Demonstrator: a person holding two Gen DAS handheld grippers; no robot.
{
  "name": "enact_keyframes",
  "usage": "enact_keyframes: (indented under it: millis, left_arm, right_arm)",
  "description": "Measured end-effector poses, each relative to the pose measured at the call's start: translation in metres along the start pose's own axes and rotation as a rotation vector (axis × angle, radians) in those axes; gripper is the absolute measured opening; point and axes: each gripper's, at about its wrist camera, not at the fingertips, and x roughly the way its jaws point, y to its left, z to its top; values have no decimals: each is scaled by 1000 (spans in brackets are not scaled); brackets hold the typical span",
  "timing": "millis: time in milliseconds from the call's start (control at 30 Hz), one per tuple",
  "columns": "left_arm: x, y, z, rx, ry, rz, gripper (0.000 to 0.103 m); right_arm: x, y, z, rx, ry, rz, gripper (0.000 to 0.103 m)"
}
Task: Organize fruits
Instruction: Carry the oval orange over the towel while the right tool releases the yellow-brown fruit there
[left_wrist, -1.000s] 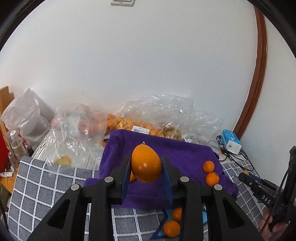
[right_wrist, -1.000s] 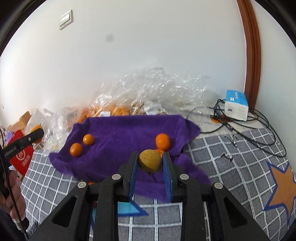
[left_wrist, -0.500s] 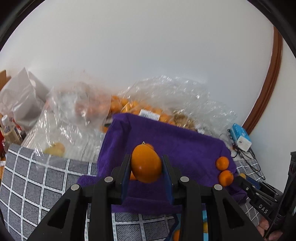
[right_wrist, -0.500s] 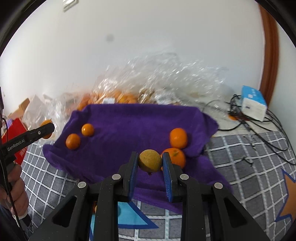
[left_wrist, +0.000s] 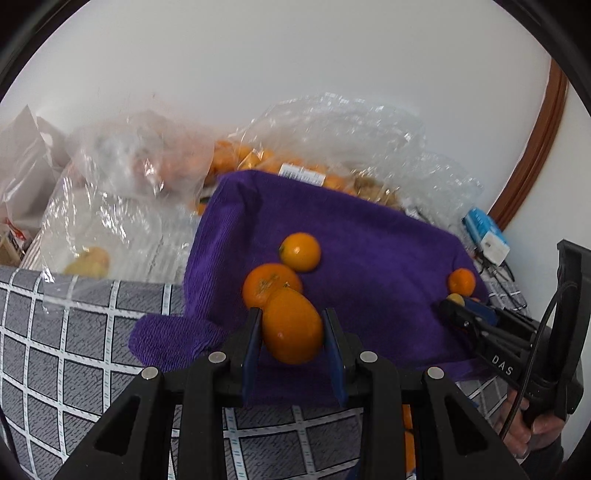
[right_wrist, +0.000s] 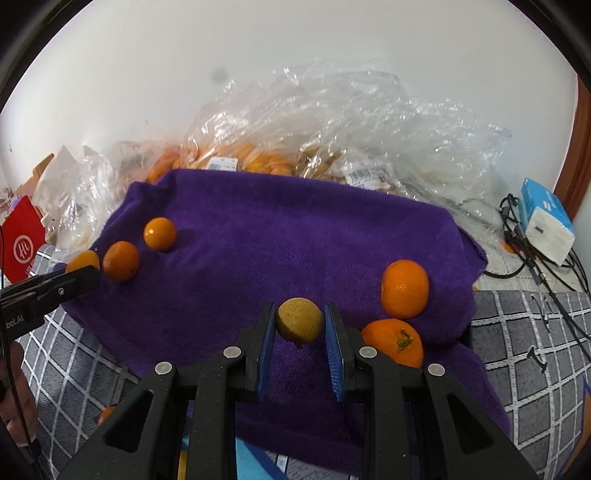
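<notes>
Fruit stock, listed left to right as we hold it. Clear plastic bags (left_wrist: 122, 192) of bagged oranges sit at the far left and along the wall behind a purple towel (left_wrist: 369, 251), which is spread over a grey checked cloth (left_wrist: 74, 332). Our left gripper (left_wrist: 291, 332) has its blue pads pinching a large orange (left_wrist: 292, 326) from both sides, held over the towel's near left part. Just behind that fruit, two loose oranges (left_wrist: 271, 286) lie on the towel, close together. Further right, one small orange (left_wrist: 461, 281) rests by the towel's right edge. Seen from the right wrist, our right gripper (right_wrist: 300, 326) has its pads pressed against a dull yellow-brown fruit (right_wrist: 300, 319), held above the towel's near middle. To its right, two bigger oranges (right_wrist: 405, 288) lie on the towel, the nearer one partly hidden behind the gripper's finger. At far right a blue-and-white box (right_wrist: 546, 229) sits among black cables (right_wrist: 517, 229).
</notes>
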Motion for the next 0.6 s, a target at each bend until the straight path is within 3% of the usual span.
enact_keyframes:
  millis: [400,600]
  left_arm:
    - [8,1,0,0,-22,7,31]
    - [10,2,0,-10,-46,5,31]
  right_arm:
    - [16,0,-9,-3,27,23,28]
    - [5,0,-9,13,19,52,47]
